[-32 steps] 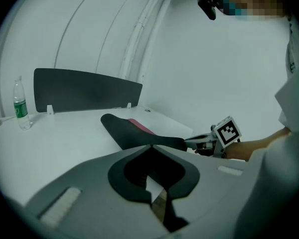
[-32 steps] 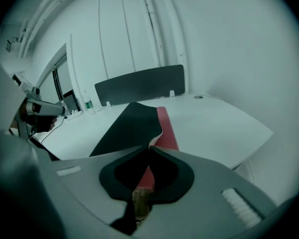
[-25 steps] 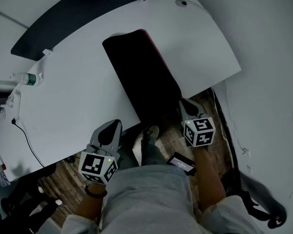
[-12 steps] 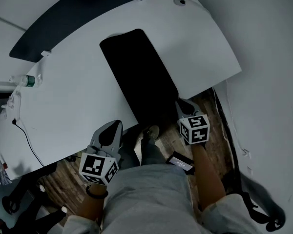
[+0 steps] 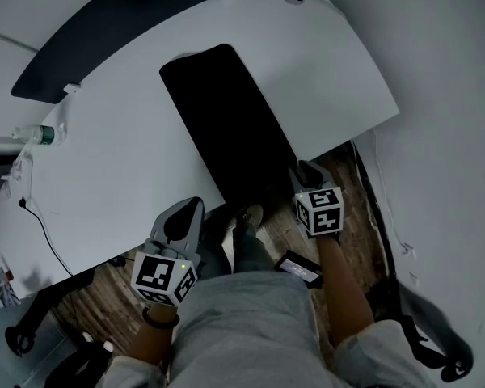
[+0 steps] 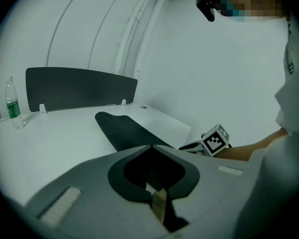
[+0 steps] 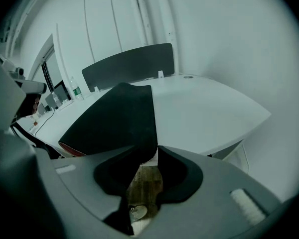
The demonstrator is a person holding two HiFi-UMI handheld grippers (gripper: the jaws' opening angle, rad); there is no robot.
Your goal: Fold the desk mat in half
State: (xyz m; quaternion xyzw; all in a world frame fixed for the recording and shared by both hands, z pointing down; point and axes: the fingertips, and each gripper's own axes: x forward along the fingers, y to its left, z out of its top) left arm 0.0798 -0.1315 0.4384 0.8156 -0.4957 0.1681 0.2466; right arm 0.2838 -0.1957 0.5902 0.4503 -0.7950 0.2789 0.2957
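Note:
The black desk mat (image 5: 226, 128) lies flat on the white table (image 5: 331, 71), and its near end reaches the table's front edge. In the right gripper view the mat (image 7: 114, 121) fills the middle, with a strip of red underside (image 7: 72, 149) showing at its near left edge. My right gripper (image 5: 305, 168) sits just off the mat's near right corner. Its jaws have just been opening, and the corner lies at their tips (image 7: 148, 156) without being pressed. My left gripper (image 5: 190, 207) hovers at the table's front edge, left of the mat, shut on nothing (image 6: 152, 147).
A plastic bottle (image 5: 42, 134) stands at the table's left end, beside a dark divider panel (image 5: 105, 31) along the back edge. A thin cable (image 5: 40, 225) trails off the left side. Below the front edge are wooden floor, the person's legs and a shoe (image 5: 250, 217).
The mat's right edge, lifted a second ago with red underside showing, now lies flat. My right gripper has sunk toward the table edge. My left gripper has stayed put.

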